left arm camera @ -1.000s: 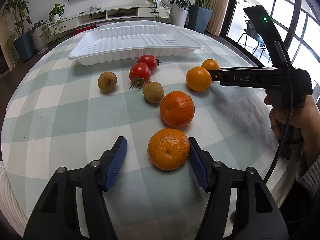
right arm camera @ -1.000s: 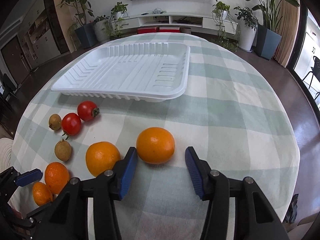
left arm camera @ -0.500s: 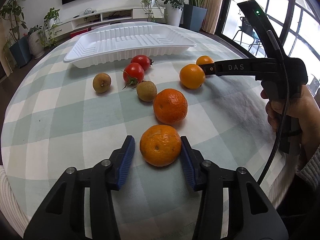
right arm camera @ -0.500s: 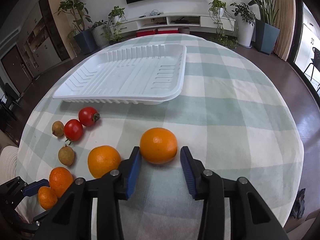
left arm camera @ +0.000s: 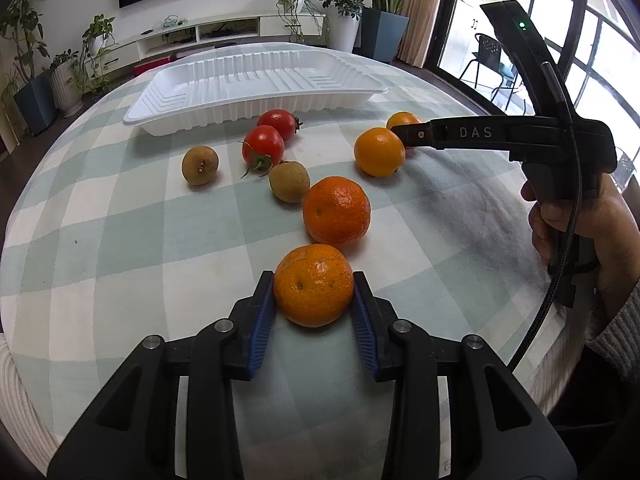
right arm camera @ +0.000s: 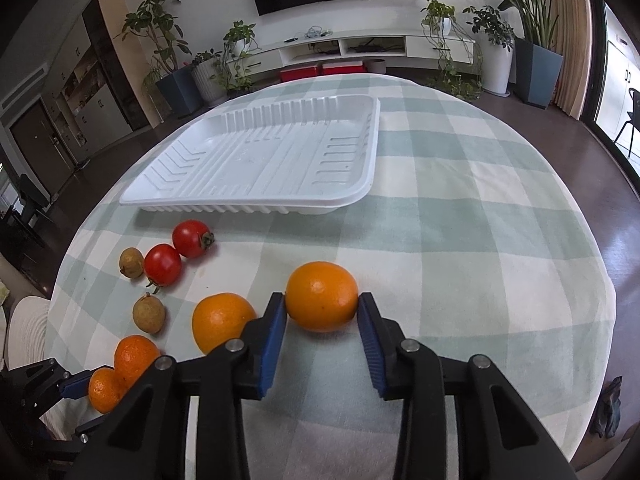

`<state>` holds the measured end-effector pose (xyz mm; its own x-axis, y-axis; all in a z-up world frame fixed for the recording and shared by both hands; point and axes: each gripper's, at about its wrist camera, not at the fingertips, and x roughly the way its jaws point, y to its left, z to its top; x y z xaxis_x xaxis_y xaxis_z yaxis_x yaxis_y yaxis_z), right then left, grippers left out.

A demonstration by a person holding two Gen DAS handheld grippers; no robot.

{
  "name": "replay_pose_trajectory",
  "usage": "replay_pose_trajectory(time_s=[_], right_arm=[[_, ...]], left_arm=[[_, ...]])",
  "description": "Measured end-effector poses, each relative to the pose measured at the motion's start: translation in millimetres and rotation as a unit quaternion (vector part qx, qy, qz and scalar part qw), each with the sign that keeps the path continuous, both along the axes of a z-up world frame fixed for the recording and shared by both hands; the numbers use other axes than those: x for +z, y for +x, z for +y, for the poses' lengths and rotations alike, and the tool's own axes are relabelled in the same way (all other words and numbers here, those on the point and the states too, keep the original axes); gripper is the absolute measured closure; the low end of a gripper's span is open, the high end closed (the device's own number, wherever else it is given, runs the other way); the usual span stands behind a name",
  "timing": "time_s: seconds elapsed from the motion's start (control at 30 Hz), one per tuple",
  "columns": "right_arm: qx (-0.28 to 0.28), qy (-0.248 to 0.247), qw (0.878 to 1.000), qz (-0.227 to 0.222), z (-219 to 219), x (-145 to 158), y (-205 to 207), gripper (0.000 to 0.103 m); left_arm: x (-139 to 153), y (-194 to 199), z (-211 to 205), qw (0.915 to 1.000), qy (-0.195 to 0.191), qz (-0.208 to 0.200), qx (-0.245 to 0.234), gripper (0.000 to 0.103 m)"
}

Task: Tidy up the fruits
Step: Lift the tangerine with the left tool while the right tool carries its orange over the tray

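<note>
My left gripper (left arm camera: 313,300) is shut on a bumpy mandarin (left arm camera: 313,291) that rests on the checked tablecloth. A second mandarin (left arm camera: 336,210) lies just beyond it. My right gripper (right arm camera: 322,308) is shut on a smooth orange (right arm camera: 321,296) on the cloth; another orange (right arm camera: 222,320) lies just to its left. Two red tomatoes (right arm camera: 162,264) (right arm camera: 191,238) and two brown longans (right arm camera: 149,314) (right arm camera: 131,263) lie further left. The empty white tray (right arm camera: 360,196) sits behind the fruit.
The round table (right arm camera: 480,240) drops off at its edges on all sides. The right gripper's body and the hand holding it (left arm camera: 560,152) reach in from the right in the left wrist view. Potted plants and a TV shelf stand far behind.
Both grippers have closed from open around their fruit: the left onto the near mandarin, the right onto the smooth orange. Both fruits still sit on the cloth.
</note>
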<state>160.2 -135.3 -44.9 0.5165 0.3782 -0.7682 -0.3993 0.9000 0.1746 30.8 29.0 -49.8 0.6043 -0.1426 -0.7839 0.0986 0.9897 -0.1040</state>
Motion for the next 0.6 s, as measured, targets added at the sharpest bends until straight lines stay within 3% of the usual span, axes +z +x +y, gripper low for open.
replay_pose_trajectory(time_s=[0.6], right_arm=[[-0.004, 0.061, 0.998, 0.012, -10.6, 4.9, -3.1, 0.064]], left_arm=[[11.4, 0.9, 15.8, 0.9994, -0.033, -0.002, 0.011, 0.069]])
